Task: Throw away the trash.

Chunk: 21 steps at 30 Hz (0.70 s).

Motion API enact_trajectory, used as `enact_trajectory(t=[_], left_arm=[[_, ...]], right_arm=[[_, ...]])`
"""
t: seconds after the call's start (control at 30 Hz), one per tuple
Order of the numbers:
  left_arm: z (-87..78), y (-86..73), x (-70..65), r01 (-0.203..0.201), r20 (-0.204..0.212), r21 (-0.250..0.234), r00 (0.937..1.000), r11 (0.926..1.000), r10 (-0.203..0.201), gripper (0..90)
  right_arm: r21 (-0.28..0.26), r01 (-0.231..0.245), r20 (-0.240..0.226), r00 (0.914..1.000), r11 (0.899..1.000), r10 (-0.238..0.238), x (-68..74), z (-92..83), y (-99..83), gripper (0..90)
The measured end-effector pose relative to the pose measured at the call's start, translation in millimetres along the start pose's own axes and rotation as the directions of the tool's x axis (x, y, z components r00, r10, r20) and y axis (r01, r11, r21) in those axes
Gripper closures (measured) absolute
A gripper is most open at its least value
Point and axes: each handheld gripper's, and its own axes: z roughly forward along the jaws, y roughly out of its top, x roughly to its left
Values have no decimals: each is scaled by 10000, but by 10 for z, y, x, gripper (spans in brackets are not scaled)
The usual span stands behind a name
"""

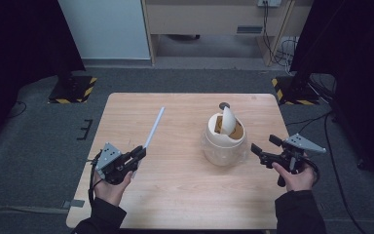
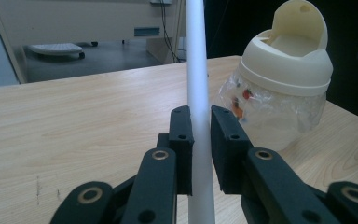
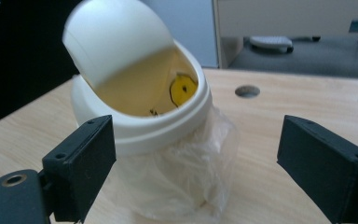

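A: White tube [image 2: 199, 93], smooth and rigid: your left gripper [image 1: 135, 157] has its jaws clamped on the lower end, the rest slanting up over the wooden table [image 1: 175, 195].

B: And your right gripper [image 1: 264, 148]?

A: Jaws wide apart, nothing between them, just beside the swing-lid bin [image 3: 140, 107].

B: So guide the tube tip toward the tilted cream flap [image 3: 116, 42], I'd judge. Keep your grip firm; glossy plastic may slip.

A: Steady the bin too. Its crinkled clear liner [image 3: 186, 172] looks soft, so hold the hard rim.
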Motion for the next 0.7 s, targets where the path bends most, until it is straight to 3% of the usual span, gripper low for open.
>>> enact_trajectory(t=[0.47, 0.7], left_arm=[[4, 80, -44, -168, 248, -429, 9995, 9989, 179, 788], [57, 164, -116, -315, 511, -780, 9981, 9965, 355, 788]], right_arm=[[-563, 120, -410, 9991, 9983, -143, 79, -59, 209, 146], [-1145, 83, -763, 9969, 9934, -172, 186, -43, 381, 162]])
